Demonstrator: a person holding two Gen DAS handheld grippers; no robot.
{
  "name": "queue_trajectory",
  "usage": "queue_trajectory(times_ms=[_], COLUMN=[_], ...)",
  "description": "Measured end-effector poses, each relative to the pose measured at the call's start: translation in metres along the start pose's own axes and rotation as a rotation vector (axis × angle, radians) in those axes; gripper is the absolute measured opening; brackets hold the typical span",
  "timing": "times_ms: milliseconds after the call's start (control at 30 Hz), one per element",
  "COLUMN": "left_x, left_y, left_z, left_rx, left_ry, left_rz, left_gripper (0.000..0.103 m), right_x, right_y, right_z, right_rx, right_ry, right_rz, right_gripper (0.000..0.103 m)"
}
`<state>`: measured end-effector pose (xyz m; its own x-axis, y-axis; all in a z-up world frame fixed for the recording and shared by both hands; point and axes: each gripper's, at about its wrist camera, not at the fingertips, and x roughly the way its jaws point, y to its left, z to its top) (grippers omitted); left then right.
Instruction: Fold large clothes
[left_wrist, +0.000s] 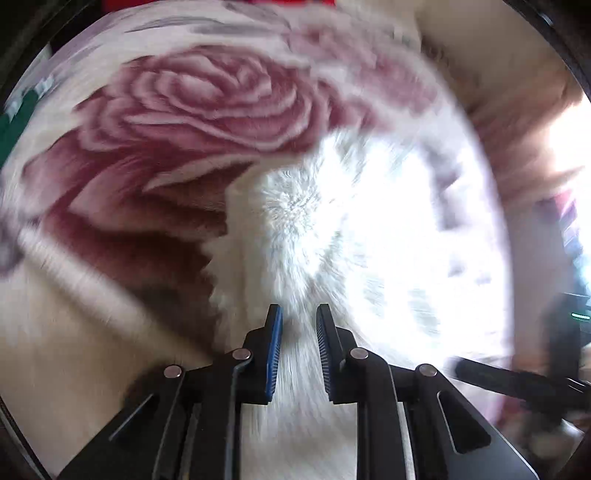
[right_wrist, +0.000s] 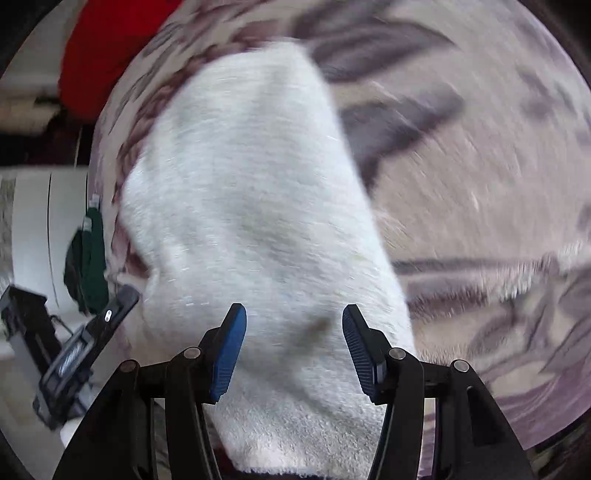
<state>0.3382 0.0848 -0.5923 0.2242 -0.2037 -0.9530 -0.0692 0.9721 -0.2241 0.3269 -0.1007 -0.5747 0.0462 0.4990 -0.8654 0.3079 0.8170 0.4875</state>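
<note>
Two wrist views, both smeared by motion blur, look down on a fluffy white fleece garment (right_wrist: 258, 206) lying on a plush cream blanket printed with big pink roses and grey leaves (left_wrist: 207, 99).

The left gripper (left_wrist: 299, 314) hovers low over the garment's near edge. Its blue-padded jaws stand a narrow gap apart, with white pile showing between them, and whether they pinch any cloth cannot be told. The placement suggests it is there to grasp or pin that edge for a fold.

The right gripper (right_wrist: 293, 314) has its jaws spread wide and grips nothing. It straddles the near end of the garment, seemingly lined up to take hold of it.

In the right wrist view the garment appears as a long, thick strip running away from the camera, narrower at the far end, its nap shaggy and bright, with a faint dark smudge near the jaws. In the left wrist view sunlight bleaches much of it.

A red cloth (right_wrist: 110, 51) lies beyond the blanket
</note>
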Motion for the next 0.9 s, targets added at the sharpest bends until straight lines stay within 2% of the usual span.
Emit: queue_trajectory(times_ms=[67,100,200,300,333,400,433,467,500,600,633,667,700,733,767,800,833,900], left_x=[0.037,0.038,0.013,-0.024,-0.046,-0.063,-0.073,-0.078,-0.079,-0.053,-0.039,-0.033,-0.029,-0.026,-0.024,-0.029,-0.035,-0.045], left_y=[0.011,0.015,0.024,0.034,0.043,0.056,0.065,0.067,0.066,0.072,0.071,0.069,0.064,0.058,0.053,0.047,0.044,0.042], left_z=[-0.004,-0.001,0.005,-0.004,-0.019,-0.041,-0.065,-0.078,-0.095,-0.157,-0.182,-0.191,-0.205,-0.216,-0.221,-0.226,-0.228,-0.230], left_rx=[-0.059,-0.067,-0.072,-0.082,-0.102,-0.127,-0.155,-0.170,-0.186,-0.219,-0.229,-0.235,-0.236,-0.232,-0.233,-0.229,-0.234,-0.256], left_ry=[0.066,0.051,0.079,0.063,0.041,0.018,0.010,0.007,0.009,0.135,0.179,0.193,0.196,0.201,0.202,0.169,0.143,0.120], left_rz=[-0.007,-0.024,-0.091,-0.166,-0.211,-0.254,-0.259,-0.243,-0.222,-0.145,-0.125,-0.111,-0.098,-0.091,-0.093,-0.088,-0.092,-0.115], left_gripper=[0.020,0.020,0.019,0.020,0.025,0.049,0.075,0.080,0.080,0.079,0.077,0.069,0.051,0.014,0.014,0.011,0.009,0.008], right_x=[0.014,0.021,0.027,0.025,0.020,0.016,0.017,0.021,0.023,0.047,0.050,0.053,0.057,0.059,0.058,0.058,0.052,0.050], right_y=[-0.020,-0.019,-0.025,-0.041,-0.051,-0.076,-0.088,-0.098,-0.101,-0.123,-0.126,-0.128,-0.129,-0.127,-0.126,-0.123,-0.120,-0.105], right_z=[-0.013,-0.012,-0.008,-0.018,-0.021,-0.037,-0.049,-0.062,-0.069,-0.118,-0.129,-0.138,-0.148,-0.155,-0.161,-0.164,-0.167,-0.169], right_rx=[0.042,0.047,0.045,0.027,0.036,0.076,0.101,0.114,0.120,0.102,0.101,0.104,0.106,0.099,0.086,0.066,0.056,0.060], right_ry=[-0.011,-0.012,-0.012,0.021,0.038,0.092,0.126,0.157,0.178,0.255,0.273,0.290,0.302,0.299,0.282,0.269,0.235,0.194], right_rz=[-0.024,-0.036,0.003,0.043,0.055,0.117,0.155,0.183,0.193,0.196,0.200,0.201,0.191,0.174,0.146,0.117,0.081,0.052], right_gripper=[0.057,0.057,0.057,0.057,0.058,0.070,0.077,0.077,0.077,0.077,0.077,0.077,0.077,0.065,0.027,0.013,0.014,0.007])
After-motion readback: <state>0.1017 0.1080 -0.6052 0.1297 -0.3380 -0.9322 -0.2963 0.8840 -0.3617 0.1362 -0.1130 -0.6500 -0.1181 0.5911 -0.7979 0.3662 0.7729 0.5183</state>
